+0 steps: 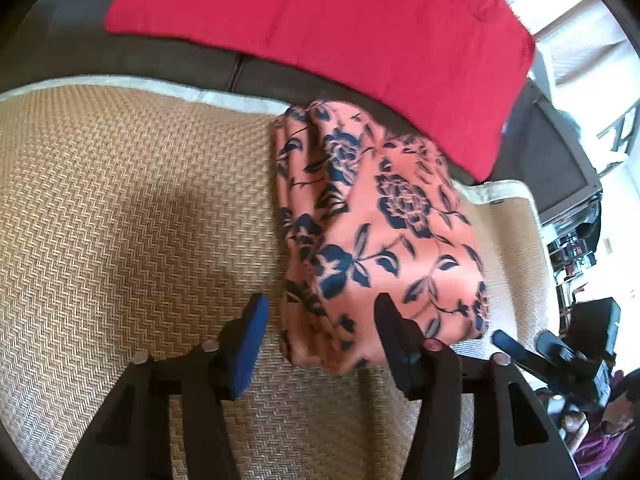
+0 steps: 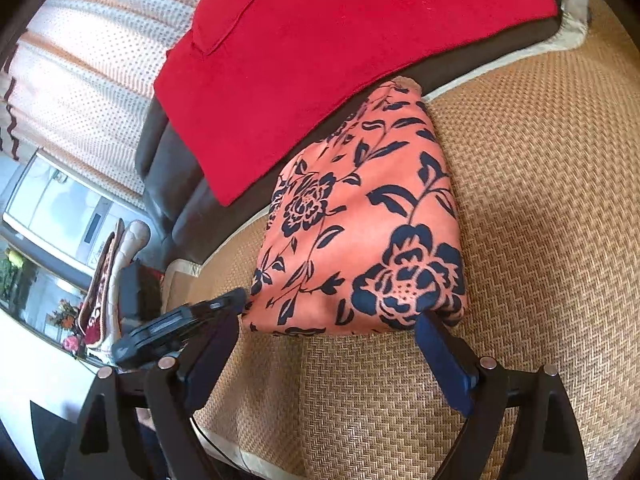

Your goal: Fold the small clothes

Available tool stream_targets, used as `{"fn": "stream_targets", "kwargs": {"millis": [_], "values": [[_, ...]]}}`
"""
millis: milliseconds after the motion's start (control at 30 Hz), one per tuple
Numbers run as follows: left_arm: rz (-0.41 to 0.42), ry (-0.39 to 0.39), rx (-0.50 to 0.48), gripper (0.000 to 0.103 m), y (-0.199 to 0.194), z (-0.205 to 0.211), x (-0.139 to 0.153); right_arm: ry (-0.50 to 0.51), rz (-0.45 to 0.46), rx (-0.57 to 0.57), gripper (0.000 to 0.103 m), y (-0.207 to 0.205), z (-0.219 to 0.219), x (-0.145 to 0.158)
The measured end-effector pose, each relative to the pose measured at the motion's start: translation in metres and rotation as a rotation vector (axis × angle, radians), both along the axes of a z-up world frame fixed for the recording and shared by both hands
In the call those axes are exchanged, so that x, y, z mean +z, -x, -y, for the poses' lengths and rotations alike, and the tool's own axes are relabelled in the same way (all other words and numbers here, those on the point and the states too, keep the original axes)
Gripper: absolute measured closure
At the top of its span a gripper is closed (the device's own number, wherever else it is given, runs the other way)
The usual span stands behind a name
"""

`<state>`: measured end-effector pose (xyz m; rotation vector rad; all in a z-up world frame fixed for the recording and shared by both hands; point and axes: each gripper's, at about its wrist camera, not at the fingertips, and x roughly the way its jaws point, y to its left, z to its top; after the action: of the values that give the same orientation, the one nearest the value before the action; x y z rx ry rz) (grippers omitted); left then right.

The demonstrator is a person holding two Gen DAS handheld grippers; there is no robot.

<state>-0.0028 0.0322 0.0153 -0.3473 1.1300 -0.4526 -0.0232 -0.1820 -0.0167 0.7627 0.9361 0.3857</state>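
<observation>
The folded floral garment (image 2: pixel 360 224) lies on the woven mat (image 2: pixel 540 200), just below the red cloth (image 2: pixel 340 40). Left gripper (image 1: pixel 320 312): jaws parted, holding nothing. Right gripper (image 2: pixel 332 328): jaws wide apart, empty, at the garment's near edge

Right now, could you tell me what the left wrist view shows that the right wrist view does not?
Only the left wrist view shows the open left gripper, nothing between its pads, and the stacked fold edges along the floral garment's side.

Only the right wrist view shows the dotted curtain, the grey box, and the open right gripper just short of the garment's near edge.

Both show the folded garment on the woven mat, the red cushion behind it, and the other gripper at the frame's edge.
</observation>
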Motion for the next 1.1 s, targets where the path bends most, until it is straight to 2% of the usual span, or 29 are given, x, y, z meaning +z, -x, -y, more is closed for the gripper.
{"fn": "stream_targets", "kwargs": {"millis": [100, 133, 167, 200, 233, 267, 333, 367, 467, 533, 633, 733, 800, 833, 900, 1000, 1033, 1100], "values": [[-0.049, -0.014, -0.034, 0.045, 0.004, 0.008, -0.009, -0.032, -0.017, -0.013, 0.011, 0.002, 0.002, -0.007], [-0.06, -0.035, -0.042, 0.055, 0.003, 0.012, -0.011, -0.036, -0.023, -0.013, 0.011, 0.003, 0.001, -0.009], [-0.091, -0.047, -0.062, 0.095, 0.0, 0.016, -0.017, -0.036, -0.026, -0.011, 0.011, 0.003, 0.0, -0.01], [-0.111, -0.044, -0.068, 0.096, -0.004, 0.019, -0.02, -0.035, -0.026, -0.007, 0.011, 0.004, -0.001, -0.01], [-0.078, -0.057, -0.055, 0.096, -0.004, 0.024, -0.014, -0.033, -0.025, -0.004, 0.011, 0.004, -0.002, -0.009], [-0.008, -0.078, -0.052, 0.096, 0.001, 0.025, 0.0, -0.03, -0.024, -0.002, 0.011, 0.005, -0.001, -0.008], [0.087, -0.086, -0.029, 0.096, 0.012, 0.022, 0.024, -0.022, -0.013, -0.006, 0.011, 0.007, 0.001, -0.004], [0.095, -0.089, -0.021, 0.096, 0.012, 0.02, 0.024, -0.021, -0.007, -0.01, 0.011, 0.008, 0.003, -0.001], [-0.002, -0.122, -0.024, 0.096, 0.007, 0.021, -0.01, -0.023, -0.005, -0.027, 0.011, 0.003, 0.006, 0.0], [-0.028, -0.131, -0.026, 0.095, 0.008, 0.025, -0.024, -0.038, -0.005, -0.026, 0.011, -0.007, 0.006, 0.003], [-0.028, -0.129, -0.019, 0.095, 0.013, 0.025, -0.023, -0.094, 0.016, -0.019, 0.008, -0.027, 0.005, 0.006], [-0.032, -0.123, -0.017, 0.093, 0.016, 0.025, -0.022, -0.074, -0.032, -0.031, 0.008, -0.055, 0.006, -0.014], [-0.028, -0.134, -0.007, 0.08, 0.019, 0.027, -0.021, -0.109, -0.126, -0.057, 0.008, -0.068, 0.01, -0.036], [-0.015, -0.151, 0.002, 0.075, 0.015, 0.041, -0.024, -0.137, -0.127, -0.074, 0.006, -0.068, 0.012, -0.035], [0.012, -0.165, 0.016, 0.065, 0.015, 0.036, -0.024, -0.169, -0.073, -0.051, 0.006, -0.069, 0.011, -0.018], [0.03, -0.186, 0.038, 0.063, 0.027, 0.031, -0.015, -0.171, -0.032, -0.032, 0.005, -0.081, 0.008, -0.005], [0.039, -0.197, 0.048, 0.062, 0.03, 0.03, -0.012, -0.153, -0.048, -0.042, 0.004, -0.089, 0.008, -0.008], [0.053, -0.214, 0.063, 0.055, 0.039, 0.029, -0.003, -0.107, -0.124, -0.041, 0.004, -0.106, 0.009, -0.025]]}}
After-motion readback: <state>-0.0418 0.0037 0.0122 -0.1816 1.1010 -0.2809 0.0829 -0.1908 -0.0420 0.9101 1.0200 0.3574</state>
